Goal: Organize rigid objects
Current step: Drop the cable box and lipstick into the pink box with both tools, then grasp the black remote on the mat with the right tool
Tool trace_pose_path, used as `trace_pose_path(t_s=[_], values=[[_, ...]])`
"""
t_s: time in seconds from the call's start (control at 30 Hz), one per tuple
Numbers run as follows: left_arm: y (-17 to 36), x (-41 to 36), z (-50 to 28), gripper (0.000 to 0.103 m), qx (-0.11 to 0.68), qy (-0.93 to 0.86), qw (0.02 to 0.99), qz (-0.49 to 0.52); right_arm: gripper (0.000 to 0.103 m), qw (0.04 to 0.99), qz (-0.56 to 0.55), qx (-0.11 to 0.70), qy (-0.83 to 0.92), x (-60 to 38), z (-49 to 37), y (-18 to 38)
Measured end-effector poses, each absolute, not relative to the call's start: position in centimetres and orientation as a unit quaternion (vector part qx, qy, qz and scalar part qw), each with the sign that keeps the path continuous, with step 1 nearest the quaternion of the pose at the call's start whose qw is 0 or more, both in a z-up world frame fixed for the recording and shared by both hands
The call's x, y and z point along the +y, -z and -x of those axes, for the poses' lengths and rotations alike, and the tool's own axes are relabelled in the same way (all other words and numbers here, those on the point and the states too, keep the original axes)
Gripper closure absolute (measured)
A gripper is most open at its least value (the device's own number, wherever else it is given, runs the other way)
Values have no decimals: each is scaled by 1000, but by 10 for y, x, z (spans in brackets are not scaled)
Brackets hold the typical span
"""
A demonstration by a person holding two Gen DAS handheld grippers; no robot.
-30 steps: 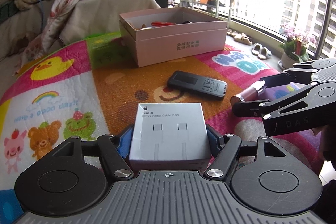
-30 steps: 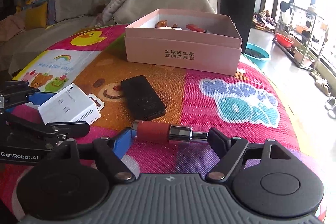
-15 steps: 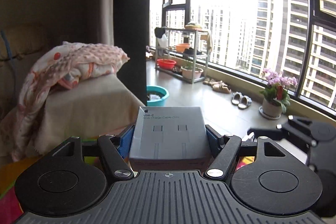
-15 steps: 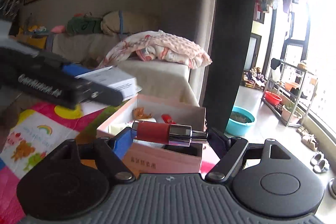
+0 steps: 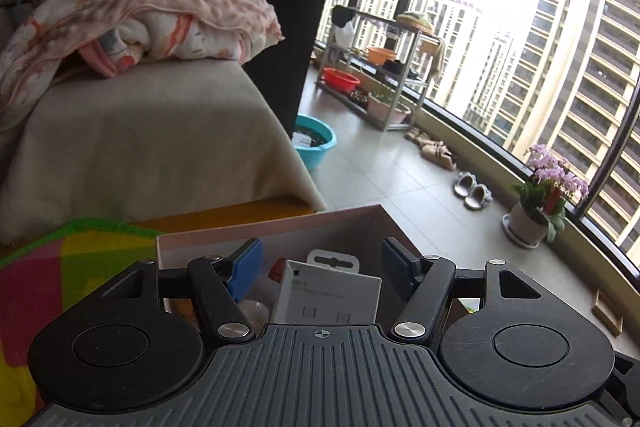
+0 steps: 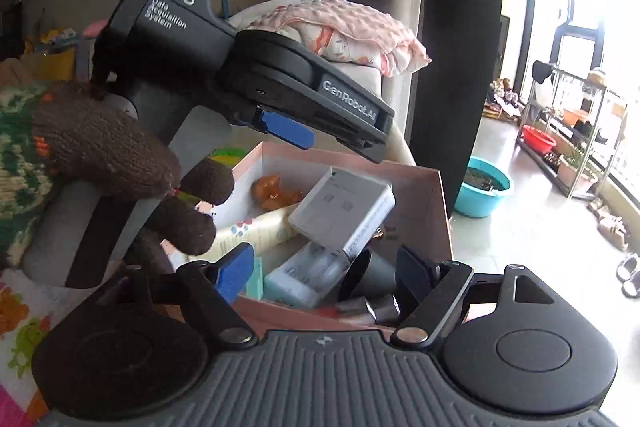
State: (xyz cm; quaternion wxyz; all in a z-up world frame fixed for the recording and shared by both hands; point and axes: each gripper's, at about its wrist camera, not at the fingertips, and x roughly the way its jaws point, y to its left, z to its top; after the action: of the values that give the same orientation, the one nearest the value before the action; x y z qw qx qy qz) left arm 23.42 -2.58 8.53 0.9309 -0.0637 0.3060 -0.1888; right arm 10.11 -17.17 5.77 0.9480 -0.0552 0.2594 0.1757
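My left gripper (image 5: 322,269) hovers over the open pink box (image 5: 280,227), its jaws closing with the pads touching nothing. Below them the white USB-C cable box (image 5: 328,293) has dropped free. In the right wrist view it lies tilted on other items inside the pink box (image 6: 436,211), the cable box (image 6: 344,211) under the left gripper (image 6: 344,151). My right gripper (image 6: 326,271) stands open at the box's near wall. The red and silver lipstick (image 6: 372,309) lies just inside that wall, below the pads.
A gloved hand (image 6: 100,147) holds the left gripper. The pink box also holds an orange toy (image 6: 276,193) and a clear pack (image 6: 308,275). Behind stand a sofa with a blanket (image 5: 160,15), a teal basin (image 5: 316,141) and a flower pot (image 5: 528,223). The colourful mat (image 5: 52,267) lies left.
Both grippers rose from the mat to above the pink box. The cable box left the left jaws and fell into the box. The lipstick is no longer between the right pads.
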Motion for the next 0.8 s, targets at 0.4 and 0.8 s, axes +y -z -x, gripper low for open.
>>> trace_pose_path(t_s=[0.4,0.8], values=[[-47,24,-51,33,302,200,923,131,20,916,61,322,-230,-192,-1,-12],[-20,16,-4,36,328,78,940,49,20,913,69,345,-208,-177,4,-2]])
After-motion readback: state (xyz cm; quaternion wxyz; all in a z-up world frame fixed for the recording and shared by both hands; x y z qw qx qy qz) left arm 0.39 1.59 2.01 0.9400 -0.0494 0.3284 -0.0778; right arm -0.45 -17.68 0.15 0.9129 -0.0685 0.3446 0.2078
